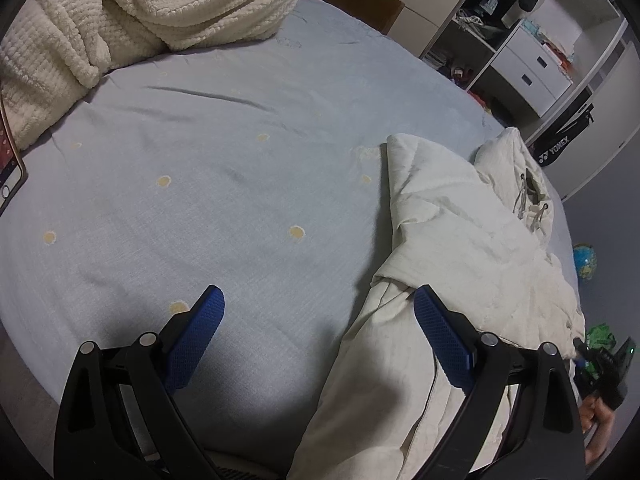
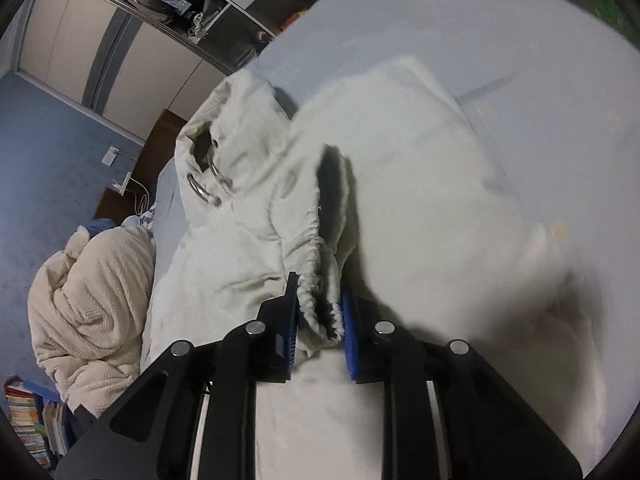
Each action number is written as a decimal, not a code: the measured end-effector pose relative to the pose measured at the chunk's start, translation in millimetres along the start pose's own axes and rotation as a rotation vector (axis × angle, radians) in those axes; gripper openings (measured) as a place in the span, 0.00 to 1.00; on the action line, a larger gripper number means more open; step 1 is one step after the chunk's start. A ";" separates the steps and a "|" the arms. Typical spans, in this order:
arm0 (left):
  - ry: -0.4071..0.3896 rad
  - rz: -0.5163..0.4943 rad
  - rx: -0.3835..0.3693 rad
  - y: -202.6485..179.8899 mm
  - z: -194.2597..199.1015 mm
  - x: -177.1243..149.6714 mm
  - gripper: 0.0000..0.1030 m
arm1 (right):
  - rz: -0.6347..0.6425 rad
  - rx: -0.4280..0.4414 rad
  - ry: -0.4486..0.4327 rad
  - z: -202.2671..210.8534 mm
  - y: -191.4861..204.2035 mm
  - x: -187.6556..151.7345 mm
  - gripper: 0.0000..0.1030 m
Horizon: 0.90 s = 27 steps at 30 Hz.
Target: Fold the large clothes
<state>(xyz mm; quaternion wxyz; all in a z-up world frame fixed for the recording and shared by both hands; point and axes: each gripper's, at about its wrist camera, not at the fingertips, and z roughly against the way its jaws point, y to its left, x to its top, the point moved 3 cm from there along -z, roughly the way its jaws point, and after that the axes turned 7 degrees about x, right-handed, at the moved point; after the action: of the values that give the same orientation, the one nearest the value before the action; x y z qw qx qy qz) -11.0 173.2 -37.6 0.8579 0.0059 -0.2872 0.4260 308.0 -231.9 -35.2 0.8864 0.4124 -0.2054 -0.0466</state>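
Observation:
A large cream hooded jacket (image 1: 452, 240) lies on the pale blue bed sheet (image 1: 224, 152), on the right of the left wrist view. My left gripper (image 1: 316, 304) is open and empty, hovering over the sheet with its right finger over the jacket's near edge. In the right wrist view my right gripper (image 2: 320, 308) is shut on the jacket's gathered elastic sleeve cuff (image 2: 320, 304). The jacket (image 2: 400, 168) spreads beyond it, with the hood and its metal eyelets (image 2: 206, 184) to the left. The right gripper also shows at the far right edge of the left wrist view (image 1: 600, 364).
A cream knitted blanket (image 1: 160, 12) is heaped at the bed's far left; it also shows in the right wrist view (image 2: 92, 300). A phone (image 1: 10, 168) lies at the left edge. Shelves and drawers (image 1: 532, 60) stand beyond the bed. A globe (image 1: 585, 260) sits on the floor.

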 end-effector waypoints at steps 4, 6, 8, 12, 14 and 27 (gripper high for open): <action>0.014 -0.044 0.034 -8.2 -2.7 -0.4 0.91 | 0.018 -0.002 0.017 12.0 -10.1 -8.2 0.31; 0.003 -0.077 0.038 -14.4 0.0 0.3 0.91 | 0.048 -0.011 0.011 22.1 -10.9 -6.1 0.38; -0.005 -0.130 0.032 -26.7 3.1 1.7 0.91 | 0.087 -0.032 -0.002 33.6 -11.6 0.1 0.44; -0.012 -0.237 -0.016 -64.4 6.6 7.8 0.91 | 0.131 -0.057 -0.015 46.6 -10.5 23.0 0.49; -0.012 -0.294 -0.043 -90.9 4.0 14.9 0.91 | 0.146 -0.059 -0.013 47.9 -8.1 36.1 0.50; -0.040 -0.362 -0.089 -174.9 -65.8 59.9 0.91 | 0.214 0.025 0.083 -35.5 46.4 139.5 0.58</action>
<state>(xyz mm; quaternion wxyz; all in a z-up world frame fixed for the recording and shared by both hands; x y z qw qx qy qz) 177.8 122.2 -21.7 0.9141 0.0282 -0.3171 0.2512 445.4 -211.3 24.6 0.8889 0.4006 -0.2117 0.0682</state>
